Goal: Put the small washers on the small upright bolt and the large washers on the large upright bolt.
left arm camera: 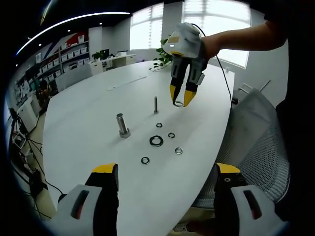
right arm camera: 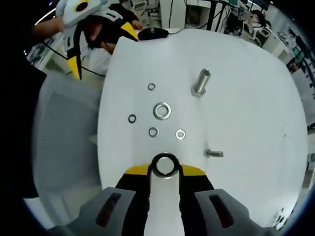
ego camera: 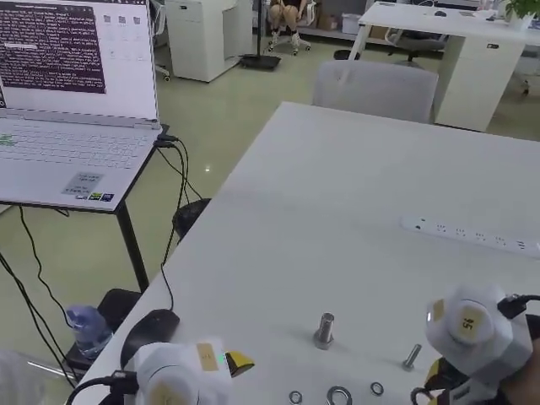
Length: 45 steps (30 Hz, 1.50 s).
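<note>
On the white table [ego camera: 354,194] everything sits near the large bolt [ego camera: 325,329]. The left gripper [left arm camera: 166,169] hangs back on the person's side of that bolt, jaws wide apart and holding nothing, prob. parked clear of the work. The right gripper [right arm camera: 165,169] hovers above the table, across the loose washers from the large bolt. Its jaws are clamped on a washer [right arm camera: 165,164] by the rim, which leaves the hole free to thread. It looks like a big one, so that bolt is my guess for the target. A power strip [ego camera: 472,236] lies well beyond the large bolt, no bother. The large bolt stands head-down, shank up, ready to take rings from above. The small bolt [right arm camera: 214,153], upright too, stands near it, off the straight line but likeliest to snag. One large washer [right arm camera: 162,110] and four small washers [right arm camera: 153,132] lie flat beside the large bolt, none on either bolt.
</note>
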Tool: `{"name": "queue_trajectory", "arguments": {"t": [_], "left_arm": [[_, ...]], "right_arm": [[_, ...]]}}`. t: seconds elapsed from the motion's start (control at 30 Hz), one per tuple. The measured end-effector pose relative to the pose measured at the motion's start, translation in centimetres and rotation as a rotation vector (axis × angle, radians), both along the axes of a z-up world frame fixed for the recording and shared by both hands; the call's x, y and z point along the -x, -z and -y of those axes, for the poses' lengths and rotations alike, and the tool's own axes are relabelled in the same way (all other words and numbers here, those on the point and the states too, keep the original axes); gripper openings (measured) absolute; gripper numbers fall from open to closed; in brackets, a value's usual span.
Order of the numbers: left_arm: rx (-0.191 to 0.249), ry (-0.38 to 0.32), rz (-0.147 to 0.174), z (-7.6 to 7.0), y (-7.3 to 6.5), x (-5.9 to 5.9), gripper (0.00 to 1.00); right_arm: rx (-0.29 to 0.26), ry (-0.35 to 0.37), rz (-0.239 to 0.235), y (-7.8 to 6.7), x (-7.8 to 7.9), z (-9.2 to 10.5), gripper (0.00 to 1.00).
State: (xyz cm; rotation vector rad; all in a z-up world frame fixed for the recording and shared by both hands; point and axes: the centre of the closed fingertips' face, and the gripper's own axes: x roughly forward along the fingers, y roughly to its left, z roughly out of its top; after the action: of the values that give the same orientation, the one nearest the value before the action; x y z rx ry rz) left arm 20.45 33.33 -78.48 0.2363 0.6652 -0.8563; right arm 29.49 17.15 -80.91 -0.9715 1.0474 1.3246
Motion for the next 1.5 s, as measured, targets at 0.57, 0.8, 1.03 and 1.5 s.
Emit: {"name": "queue_trajectory", "arguments": {"t": [0.57,0.8,1.03,1.5], "left_arm": [[0.006,0.002,0.001,0.1,0.3,0.0,0.81],[0.014,0.01,0.003,0.0,0.2,0.0,0.8],[0.014,0.024,0.004,0.0,0.2,-0.1,0.8],[0.012,0.041,0.003,-0.5,0.1,-0.5,0.8]], "right_arm": [[-0.009,0.017,0.003,-3.0,-2.5,-3.5,0.21],[0.003,0.005,0.003,-3.3,-3.4,-4.8,0.21],[0.001,-0.01,0.014,-3.7,-4.3,-6.8,0.21],[0.008,-0.015,0.025,-3.1,-6.0,-10.3,0.21]]}}
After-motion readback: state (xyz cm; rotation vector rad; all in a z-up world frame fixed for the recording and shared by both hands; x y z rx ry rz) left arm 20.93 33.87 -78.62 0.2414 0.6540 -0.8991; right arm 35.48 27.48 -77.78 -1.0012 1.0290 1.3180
